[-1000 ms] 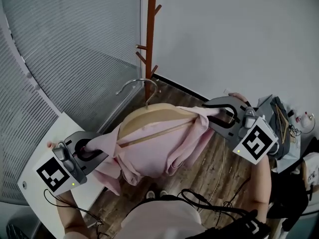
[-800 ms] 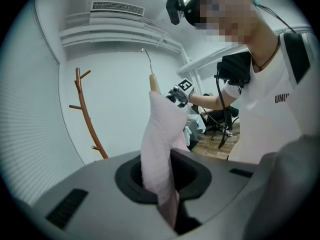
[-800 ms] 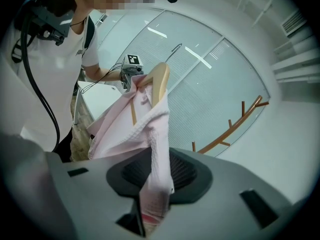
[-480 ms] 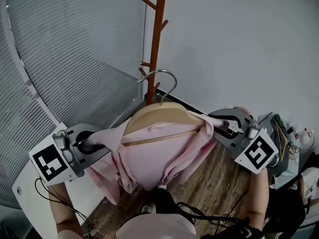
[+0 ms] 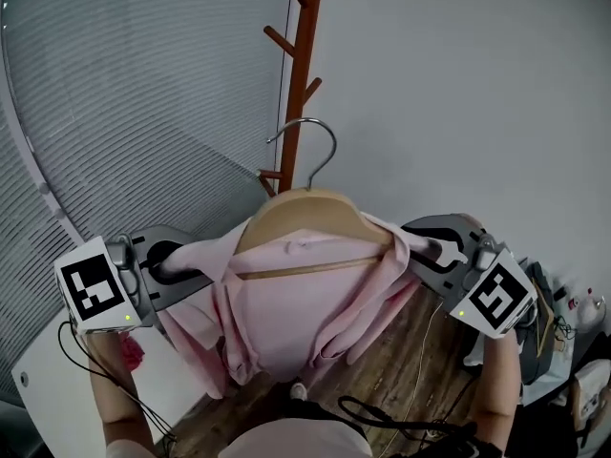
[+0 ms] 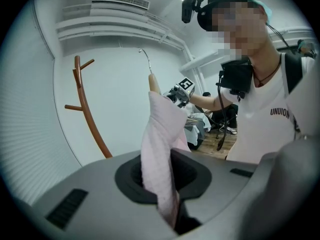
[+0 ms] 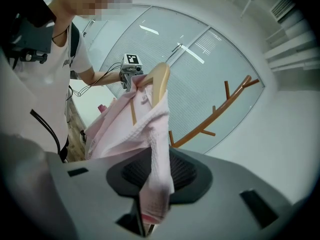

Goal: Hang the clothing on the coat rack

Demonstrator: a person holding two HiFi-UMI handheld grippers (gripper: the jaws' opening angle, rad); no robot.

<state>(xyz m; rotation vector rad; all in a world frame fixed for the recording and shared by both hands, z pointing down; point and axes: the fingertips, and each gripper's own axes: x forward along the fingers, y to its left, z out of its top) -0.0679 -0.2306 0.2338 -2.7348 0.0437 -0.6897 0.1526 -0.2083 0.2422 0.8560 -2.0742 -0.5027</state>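
At the far left a white counter (image 5: pixel 43 389) lies low beside the slatted glass wall (image 5: pixel 143 84). Above it the left gripper (image 5: pixel 183 263) points toward the middle, and in the left gripper view its fingers (image 6: pixel 85 189) are pressed together on a bunched fold of the pink garment (image 5: pixel 286 322), which rises out of the dark pads. The garment is draped over a wooden hanger (image 5: pixel 307 208) and hangs in the air between the two grippers, its sides drooping below the hanger's bar toward the wooden floor (image 5: pixel 410 370). The hanger's metal hook (image 5: pixel 323 139) stands upright and crosses in front of the pole of the brown coat rack (image 5: pixel 304 65); the left gripper view shows the hook well apart from the rack, not yet on any peg. On the right, the right gripper (image 5: pixel 420 248) faces inward, and its fingers (image 7: pixel 225 184) pinch the other edge of the garment, a strip of cloth passing down between them. Farther right, bags and clutter (image 5: pixel 539 303) sit on the floor by the white wall (image 5: pixel 477 84).
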